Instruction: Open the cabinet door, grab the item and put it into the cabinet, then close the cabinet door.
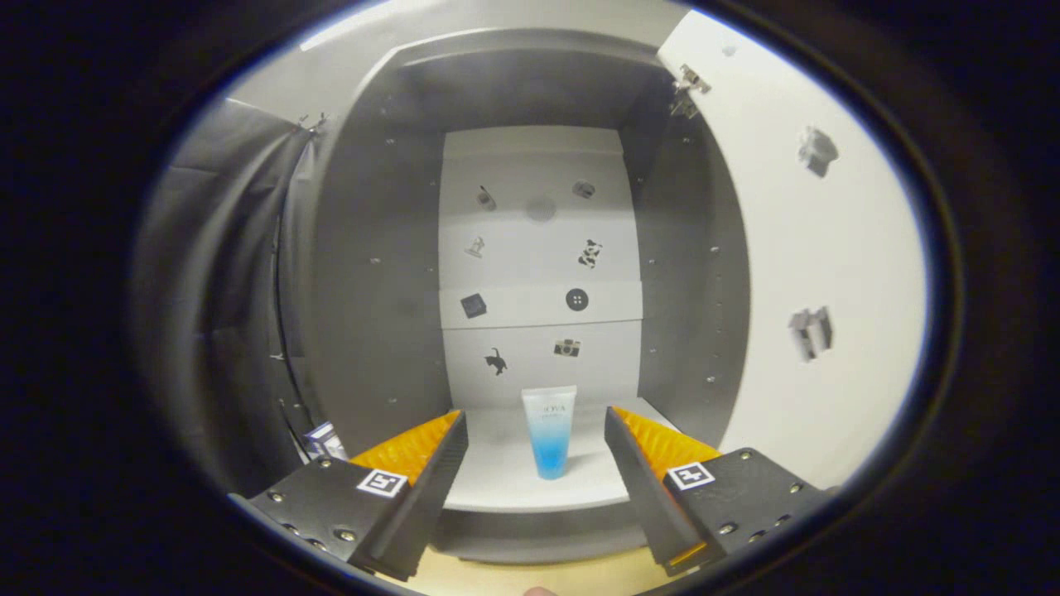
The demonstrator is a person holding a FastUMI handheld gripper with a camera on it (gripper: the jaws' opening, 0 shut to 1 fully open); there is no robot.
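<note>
Tube (pixel 549 431) stands cap-down on the cabinet (pixel 373 273) floor, between and just beyond the fingertips. Gripper (pixel 536 430) jaws are spread wide, touching nothing. Tube lettering is too blurred to read. Door (pixel 795 248) hangs open, right. Stickers (pixel 577 300) dot the back wall.
</note>
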